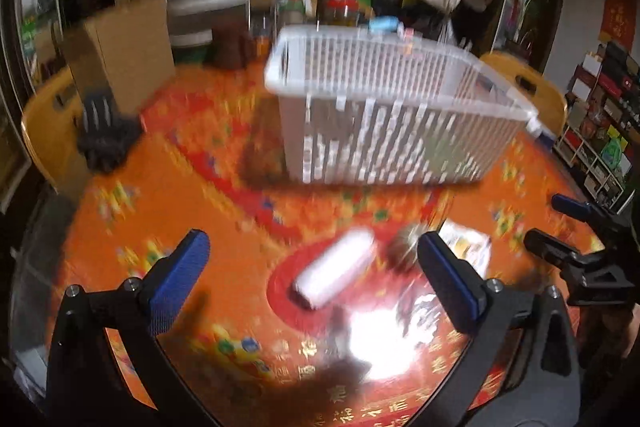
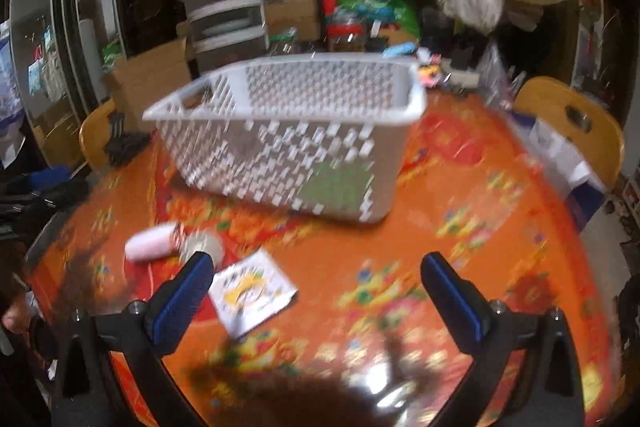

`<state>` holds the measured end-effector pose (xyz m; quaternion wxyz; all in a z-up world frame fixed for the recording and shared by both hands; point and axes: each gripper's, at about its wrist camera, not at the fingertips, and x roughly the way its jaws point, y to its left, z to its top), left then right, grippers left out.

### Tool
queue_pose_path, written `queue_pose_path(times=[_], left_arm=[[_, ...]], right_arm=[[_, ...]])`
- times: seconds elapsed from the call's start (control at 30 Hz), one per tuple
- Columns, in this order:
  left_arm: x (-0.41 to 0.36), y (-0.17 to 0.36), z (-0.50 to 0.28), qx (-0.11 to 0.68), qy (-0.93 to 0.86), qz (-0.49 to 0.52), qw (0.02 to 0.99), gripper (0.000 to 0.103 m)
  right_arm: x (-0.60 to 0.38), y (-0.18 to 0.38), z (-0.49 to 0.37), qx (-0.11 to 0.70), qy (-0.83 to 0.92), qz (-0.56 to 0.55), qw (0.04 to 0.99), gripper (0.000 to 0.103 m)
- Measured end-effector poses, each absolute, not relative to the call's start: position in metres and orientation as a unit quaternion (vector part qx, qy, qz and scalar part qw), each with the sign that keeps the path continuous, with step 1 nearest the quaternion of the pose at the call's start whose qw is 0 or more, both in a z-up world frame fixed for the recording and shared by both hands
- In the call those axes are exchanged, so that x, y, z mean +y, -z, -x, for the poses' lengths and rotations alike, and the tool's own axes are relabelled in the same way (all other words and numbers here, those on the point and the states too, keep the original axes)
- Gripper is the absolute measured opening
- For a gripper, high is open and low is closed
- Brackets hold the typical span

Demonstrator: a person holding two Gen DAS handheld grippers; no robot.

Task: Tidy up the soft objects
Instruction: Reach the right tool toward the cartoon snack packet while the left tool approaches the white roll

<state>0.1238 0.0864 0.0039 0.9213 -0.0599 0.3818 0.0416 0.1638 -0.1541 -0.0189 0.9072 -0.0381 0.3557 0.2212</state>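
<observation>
A pink rolled soft object (image 1: 334, 269) lies on the orange-red tablecloth between my left gripper's (image 1: 314, 255) open fingers, a little ahead of them. A grey round soft thing (image 1: 404, 247) lies just right of it, next to a white flat packet (image 1: 470, 245). In the right wrist view the pink roll (image 2: 150, 241), the grey thing (image 2: 204, 245) and the packet (image 2: 252, 291) lie left of my open, empty right gripper (image 2: 316, 275). A white slatted basket (image 1: 396, 99) stands behind them, with something green low inside (image 2: 336, 187). My right gripper shows at the right edge of the left wrist view (image 1: 560, 223).
A dark object (image 1: 106, 139) lies at the table's left edge near a wooden chair (image 1: 44, 123). Another chair (image 2: 576, 123) stands at the far right. Boxes, drawers, bags and jars crowd the space behind the table. A bright glare (image 1: 384, 343) sits on the cloth.
</observation>
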Motion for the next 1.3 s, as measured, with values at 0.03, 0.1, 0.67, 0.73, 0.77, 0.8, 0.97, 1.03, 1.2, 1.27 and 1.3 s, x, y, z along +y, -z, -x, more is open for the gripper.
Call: queue_pose_path(times=[0.03, 0.1, 0.67, 0.73, 0.77, 0.8, 0.97, 1.03, 1.2, 1.27, 1.3], left_arm=[[0.086, 0.005, -0.126, 0.389, -0.041, 0.06, 0.919, 0.103], [0.085, 0.017, -0.13, 0.397, -0.045, 0.053, 0.915, 0.103], [0.081, 0.06, -0.167, 0.44, -0.018, 0.058, 0.896, 0.103], [0.08, 0.061, -0.168, 0.441, -0.015, 0.058, 0.895, 0.103], [0.079, 0.062, -0.17, 0.442, -0.014, 0.056, 0.895, 0.103], [0.079, 0.062, -0.171, 0.443, -0.013, 0.053, 0.895, 0.103], [0.079, 0.063, -0.175, 0.446, -0.006, 0.053, 0.893, 0.103], [0.079, 0.064, -0.175, 0.447, -0.006, 0.053, 0.893, 0.103], [0.08, 0.065, -0.176, 0.448, -0.004, 0.054, 0.892, 0.103], [0.08, 0.067, -0.176, 0.449, -0.002, 0.056, 0.892, 0.103], [0.079, 0.067, -0.176, 0.45, -0.002, 0.055, 0.891, 0.103]], right_arm=[[-0.148, 0.028, -0.163, 0.366, -0.227, 0.042, 0.901, 0.103], [-0.141, 0.038, -0.162, 0.374, -0.232, 0.046, 0.897, 0.103], [-0.101, 0.072, -0.166, 0.416, -0.253, 0.096, 0.868, 0.096], [-0.099, 0.074, -0.167, 0.42, -0.253, 0.099, 0.866, 0.095], [-0.098, 0.075, -0.168, 0.421, -0.252, 0.099, 0.865, 0.095], [-0.098, 0.076, -0.169, 0.423, -0.251, 0.099, 0.865, 0.094], [-0.094, 0.079, -0.175, 0.435, -0.249, 0.106, 0.859, 0.092], [-0.091, 0.081, -0.176, 0.435, -0.246, 0.113, 0.858, 0.092], [-0.083, 0.083, -0.177, 0.436, -0.243, 0.133, 0.856, 0.09], [-0.083, 0.083, -0.177, 0.435, -0.245, 0.133, 0.856, 0.088], [-0.083, 0.083, -0.177, 0.433, -0.245, 0.133, 0.857, 0.084]])
